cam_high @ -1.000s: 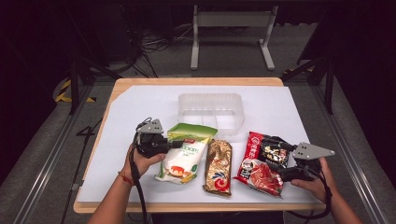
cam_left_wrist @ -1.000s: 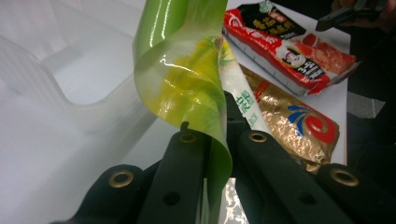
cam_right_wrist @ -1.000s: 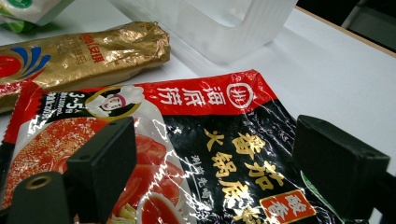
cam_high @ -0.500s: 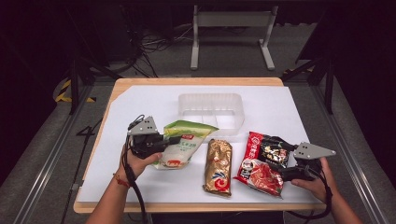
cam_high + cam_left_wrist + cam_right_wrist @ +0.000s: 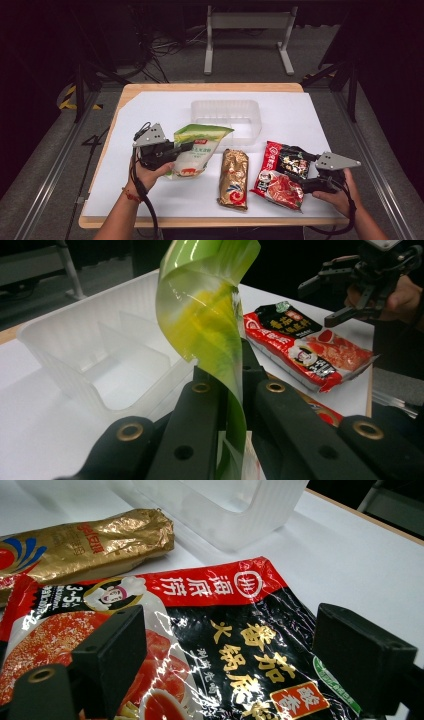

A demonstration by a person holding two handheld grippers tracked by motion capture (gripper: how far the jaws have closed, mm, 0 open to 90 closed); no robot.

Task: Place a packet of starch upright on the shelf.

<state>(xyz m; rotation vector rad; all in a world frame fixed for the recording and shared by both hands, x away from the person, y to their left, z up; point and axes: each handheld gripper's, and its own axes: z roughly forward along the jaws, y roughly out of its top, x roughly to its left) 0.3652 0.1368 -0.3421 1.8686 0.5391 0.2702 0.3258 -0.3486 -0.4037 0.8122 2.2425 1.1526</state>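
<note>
My left gripper [image 5: 186, 146] is shut on the edge of a green and white packet [image 5: 197, 148], lifted off the white mat and tilted toward the clear plastic tray [image 5: 225, 106]. Seen from the left gripper view, the packet's green edge [image 5: 210, 325] stands pinched between the two black jaws, with the tray [image 5: 60, 335] just behind. My right gripper [image 5: 299, 159] rests open over a red and black packet [image 5: 281, 172]; its jaws straddle that packet [image 5: 210, 645] without pressing it. A gold packet [image 5: 233, 177] lies between the two hands.
The white mat [image 5: 310, 115] covers most of the wooden table [image 5: 210, 86]. Dark floor, metal rails and cables surround the table. The gold packet [image 5: 85, 537] and the tray's corner [image 5: 235, 515] lie close ahead in the right gripper view.
My left gripper has lifted the green packet off the mat and drawn it a little to the left and up. The right gripper has stayed where it was.
</note>
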